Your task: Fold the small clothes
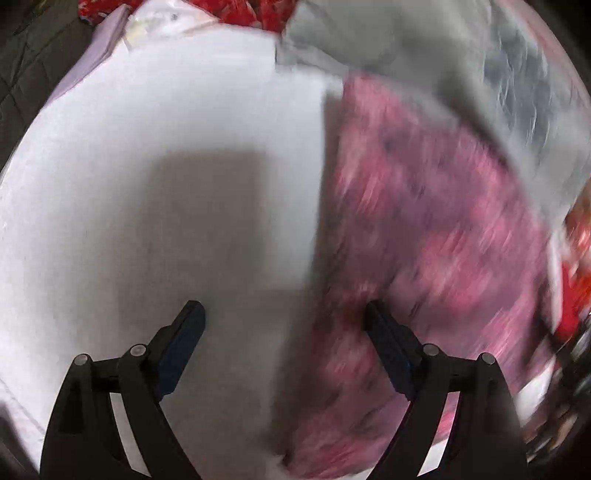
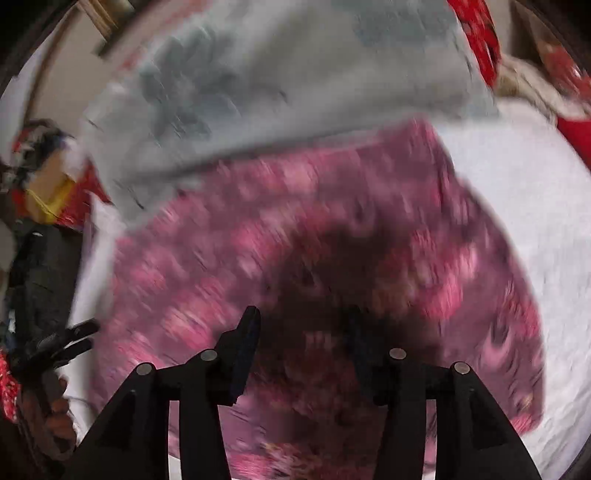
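A pink flowered garment point(image 1: 424, 240) lies flat on a white sheet point(image 1: 147, 166), blurred in both views. My left gripper point(image 1: 284, 308) hangs above the garment's left edge. Its jaws stand wide open, one finger over the sheet and the other over the pink cloth, with nothing held. My right gripper point(image 2: 303, 317) hovers over the middle of the same garment point(image 2: 295, 221). Its jaws are apart and no cloth is pinched between them. Its shadow falls dark on the fabric.
A grey-blue cloth point(image 2: 277, 81) lies just beyond the pink garment and overlaps its far edge. Red patterned fabric point(image 1: 240, 14) shows at the back. At the left rim of the right wrist view are dark clutter, a yellow-trimmed item point(image 2: 48, 206) and a black pronged shape point(image 2: 74, 336).
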`<move>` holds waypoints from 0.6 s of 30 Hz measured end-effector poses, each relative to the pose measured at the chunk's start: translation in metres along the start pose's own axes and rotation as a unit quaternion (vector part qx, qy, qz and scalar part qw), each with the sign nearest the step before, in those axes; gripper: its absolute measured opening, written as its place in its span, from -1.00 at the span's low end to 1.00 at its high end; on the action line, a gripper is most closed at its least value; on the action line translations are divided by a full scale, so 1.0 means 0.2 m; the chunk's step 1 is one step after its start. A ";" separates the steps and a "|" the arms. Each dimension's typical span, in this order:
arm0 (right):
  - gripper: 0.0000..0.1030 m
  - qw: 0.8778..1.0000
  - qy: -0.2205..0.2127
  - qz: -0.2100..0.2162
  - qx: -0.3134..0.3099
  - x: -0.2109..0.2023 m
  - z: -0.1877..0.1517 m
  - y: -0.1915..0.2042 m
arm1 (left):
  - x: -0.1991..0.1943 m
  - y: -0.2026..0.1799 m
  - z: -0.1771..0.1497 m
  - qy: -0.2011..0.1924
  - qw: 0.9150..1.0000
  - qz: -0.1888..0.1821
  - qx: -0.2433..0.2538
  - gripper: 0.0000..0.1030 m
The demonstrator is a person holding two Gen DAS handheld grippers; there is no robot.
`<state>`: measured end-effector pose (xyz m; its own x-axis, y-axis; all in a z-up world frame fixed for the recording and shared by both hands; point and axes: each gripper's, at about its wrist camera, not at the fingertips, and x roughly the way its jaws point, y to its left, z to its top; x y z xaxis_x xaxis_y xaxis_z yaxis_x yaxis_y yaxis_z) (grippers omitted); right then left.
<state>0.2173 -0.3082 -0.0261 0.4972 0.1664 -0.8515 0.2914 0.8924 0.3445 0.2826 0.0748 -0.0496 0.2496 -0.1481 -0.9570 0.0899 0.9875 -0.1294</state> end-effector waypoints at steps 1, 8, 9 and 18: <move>-0.06 1.000 -0.011 -0.002 0.006 -0.02 -0.01 0.01 | -0.03 0.00 -0.02 -0.006 1.000 0.005 0.007 0.73; 0.09 0.995 -0.013 0.027 -0.099 -0.23 -0.12 0.35 | -0.19 0.17 -0.04 0.013 0.998 -0.037 -0.045 0.73; 0.10 0.990 0.001 0.037 -0.137 -0.24 -0.17 0.45 | -0.20 0.20 -0.05 0.014 0.998 -0.043 -0.054 0.73; 0.27 0.938 0.049 0.067 -0.336 -0.08 -0.69 1.04 | -0.29 0.34 -0.06 0.030 0.994 -0.072 -0.075 0.73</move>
<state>0.1585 -0.0670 0.0047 0.4050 0.3047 -0.8621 -0.3664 0.9179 0.1523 0.2628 0.1521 -0.0059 0.1852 -0.2895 -0.9391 -0.0250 0.9539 -0.2990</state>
